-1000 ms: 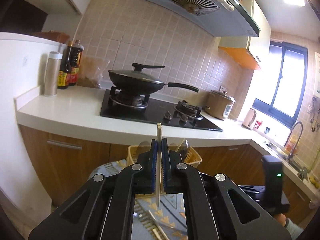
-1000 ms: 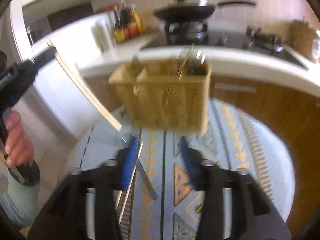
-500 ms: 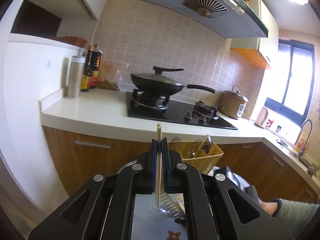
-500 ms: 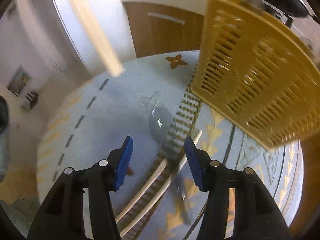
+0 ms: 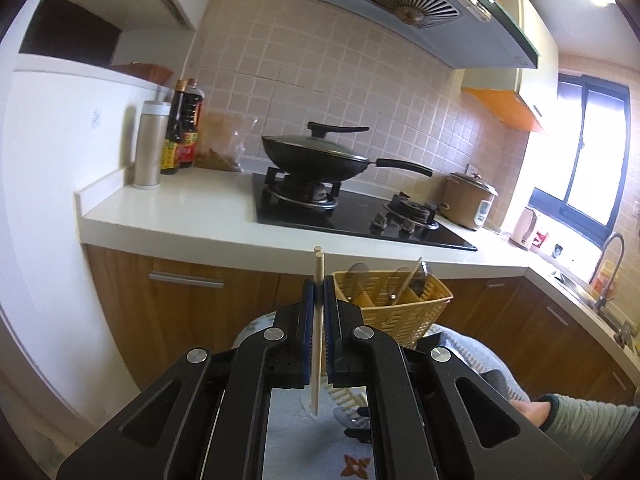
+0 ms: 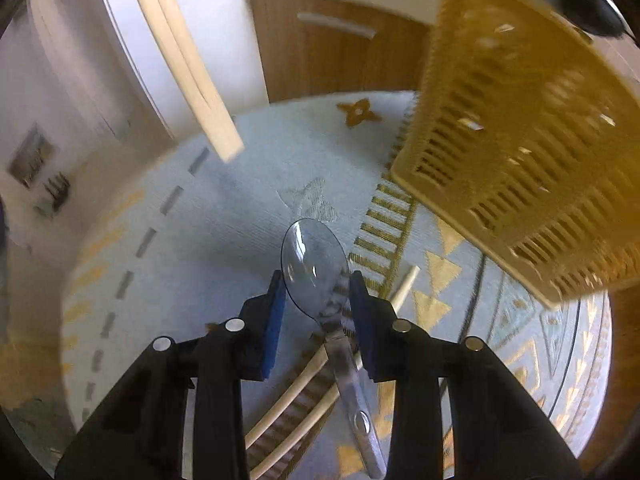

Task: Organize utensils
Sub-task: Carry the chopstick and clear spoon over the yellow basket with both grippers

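A clear plastic spoon point(image 6: 316, 268) lies between the right jaws, two pale wooden chopsticks point(image 6: 296, 396) under it, the yellow slotted plastic basket point(image 6: 520, 152) ahead-right.

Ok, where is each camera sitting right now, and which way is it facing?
Left wrist: on the left gripper, facing level across the kitchen at the stove; its jaws pinch upright chopsticks; the person's right forearm shows lower right.
Right wrist: on the right gripper, facing down at the patterned tablecloth; its open jaws straddle a clear spoon.
Shared: the yellow basket and the held chopsticks.
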`<act>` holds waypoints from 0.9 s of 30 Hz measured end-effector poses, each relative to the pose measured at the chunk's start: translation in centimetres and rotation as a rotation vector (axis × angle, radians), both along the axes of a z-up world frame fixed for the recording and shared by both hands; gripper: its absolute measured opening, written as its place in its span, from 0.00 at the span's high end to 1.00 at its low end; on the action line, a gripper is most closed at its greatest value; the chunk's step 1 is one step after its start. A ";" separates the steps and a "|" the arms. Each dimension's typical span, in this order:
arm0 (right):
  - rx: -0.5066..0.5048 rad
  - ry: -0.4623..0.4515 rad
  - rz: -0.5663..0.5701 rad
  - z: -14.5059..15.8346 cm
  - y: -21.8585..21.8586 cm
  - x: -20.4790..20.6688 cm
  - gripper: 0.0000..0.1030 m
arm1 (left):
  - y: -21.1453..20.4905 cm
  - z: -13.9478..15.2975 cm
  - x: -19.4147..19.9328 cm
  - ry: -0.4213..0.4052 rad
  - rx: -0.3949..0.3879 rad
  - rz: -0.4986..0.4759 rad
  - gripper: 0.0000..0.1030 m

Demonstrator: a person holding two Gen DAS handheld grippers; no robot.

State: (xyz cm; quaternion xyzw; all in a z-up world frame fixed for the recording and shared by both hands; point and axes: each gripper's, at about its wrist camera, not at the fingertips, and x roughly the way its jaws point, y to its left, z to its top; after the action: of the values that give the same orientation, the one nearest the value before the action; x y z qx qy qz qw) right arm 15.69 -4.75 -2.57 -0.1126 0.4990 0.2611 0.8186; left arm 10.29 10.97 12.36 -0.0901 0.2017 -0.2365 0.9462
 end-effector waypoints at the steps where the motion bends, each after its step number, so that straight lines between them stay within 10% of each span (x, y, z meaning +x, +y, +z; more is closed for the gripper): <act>1: 0.030 -0.015 -0.011 0.7 -0.8 -0.7 0.71 | -0.2 0.2 -0.1 -0.007 0.002 -0.006 0.98; 9: 0.251 -0.245 -0.123 9.1 -6.5 -6.6 0.71 | -2.6 3.1 -1.4 -0.103 0.023 -0.038 0.98; 19: 0.429 -0.658 -0.334 22.3 -11.7 -4.1 0.71 | -8.0 9.3 0.4 -0.275 0.037 -0.063 0.98; 27: 0.455 -0.723 -0.454 20.1 -12.8 3.5 0.71 | -11.2 7.6 5.5 -0.249 0.076 -0.052 0.98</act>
State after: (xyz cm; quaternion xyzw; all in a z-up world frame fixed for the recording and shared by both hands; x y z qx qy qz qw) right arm 19.20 -17.56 17.54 0.0973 0.1245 0.1226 0.9798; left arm 15.81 -0.21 19.97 -0.0188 0.0939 -0.2625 0.9602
